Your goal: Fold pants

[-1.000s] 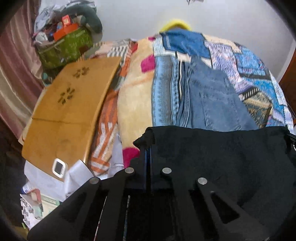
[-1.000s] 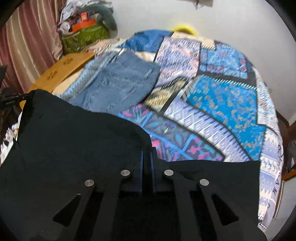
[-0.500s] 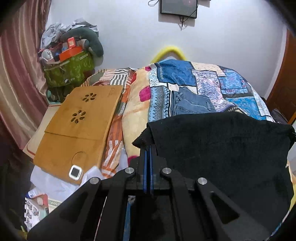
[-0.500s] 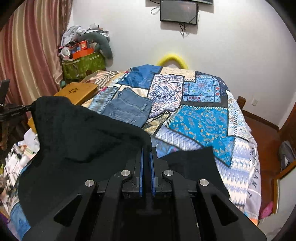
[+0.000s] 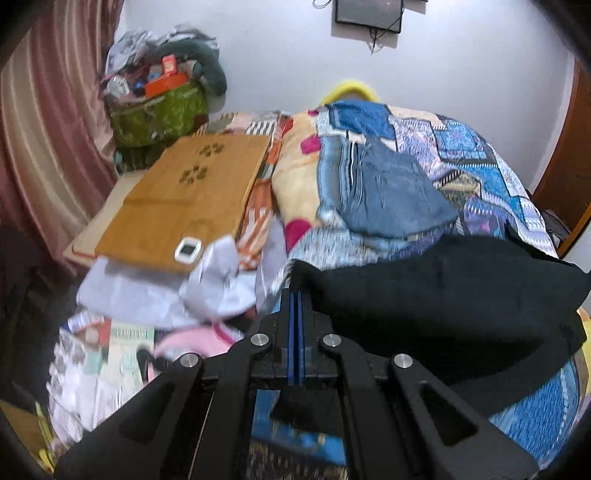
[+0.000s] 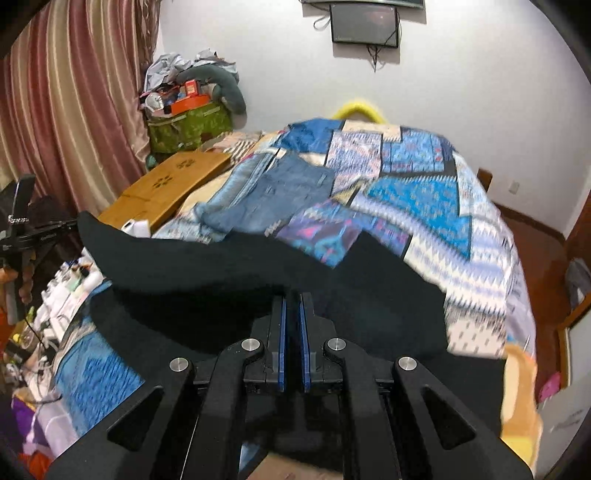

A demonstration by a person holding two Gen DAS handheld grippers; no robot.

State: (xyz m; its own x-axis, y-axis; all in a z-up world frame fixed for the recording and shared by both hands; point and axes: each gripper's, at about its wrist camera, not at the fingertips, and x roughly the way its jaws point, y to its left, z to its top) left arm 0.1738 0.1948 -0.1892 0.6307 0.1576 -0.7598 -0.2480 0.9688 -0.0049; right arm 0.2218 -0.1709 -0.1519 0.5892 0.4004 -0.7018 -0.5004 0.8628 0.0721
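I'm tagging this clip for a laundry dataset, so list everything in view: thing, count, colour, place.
black pants: one, black, hanging between the two grippers above the near end of the bed
jeans: one pair, blue, folded on the bedspread
bedspread: one, blue patchwork, covering the bed
lap desk: one, wooden, left of the bed
green bag: one, green, stuffed full, in the far left corner
curtain: one, pink striped, left wall
screen: one, dark, on the far wall
left hand-held gripper: one, black, shut on the pants' left corner
right hand-held gripper: one, black, shut on the pants
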